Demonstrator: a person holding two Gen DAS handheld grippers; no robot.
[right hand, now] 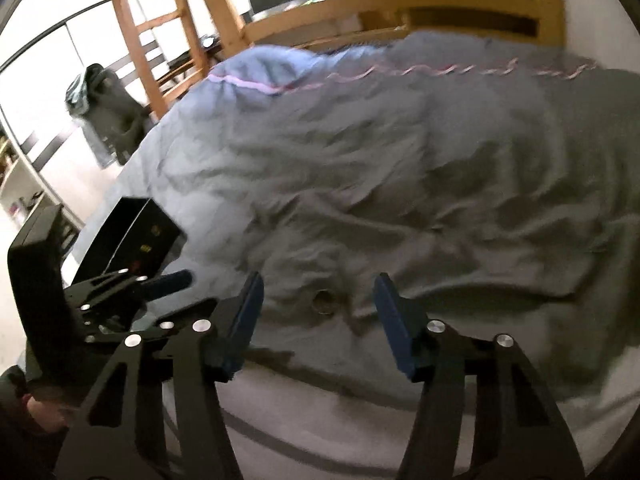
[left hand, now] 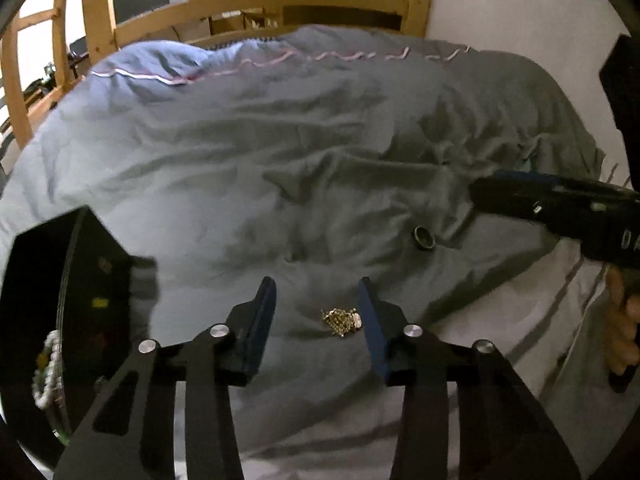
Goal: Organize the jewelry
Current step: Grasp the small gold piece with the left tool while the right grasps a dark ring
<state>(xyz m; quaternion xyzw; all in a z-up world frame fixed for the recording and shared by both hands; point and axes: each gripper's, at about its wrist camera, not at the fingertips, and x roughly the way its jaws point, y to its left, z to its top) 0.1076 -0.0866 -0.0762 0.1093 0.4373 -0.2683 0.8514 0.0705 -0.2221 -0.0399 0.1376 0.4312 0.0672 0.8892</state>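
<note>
The bed (left hand: 280, 152) carries everything here: its grey duvet (right hand: 400, 160) is rumpled, so small pieces settle into the folds and I have to come down on them from above. A wooden frame (left hand: 256, 4) stands at the far end.

At my left sits the black box (left hand: 80, 280), lid off or tipped up, I cannot tell which. A white bead string (left hand: 46, 368) hangs at its near edge, so I judge this is where the jewelry goes. From my right hand's view the box (right hand: 136, 236) lies well to the left, beyond my other tool.

My left tongs (left hand: 316, 312) are spread wide and hold nothing. I have them low over the duvet so that the gold chain (left hand: 342, 321), a small crumpled heap, lies between the tips, closer to the right-hand one. That looks like the start of a pick: close, lift, swing left to the box. A loose heap may slip or trail a strand, so the pinch should land on its thickest part.

My right tongs (right hand: 318, 300) are also wide apart and empty, and are seen from the left camera as a dark body at the right edge (left hand: 560, 208). They frame the ring (right hand: 325, 301), which lies flat in a hollow of the cloth. In the left view the ring (left hand: 424, 238) sits near the chain but apart from it, further up the bed.
</note>
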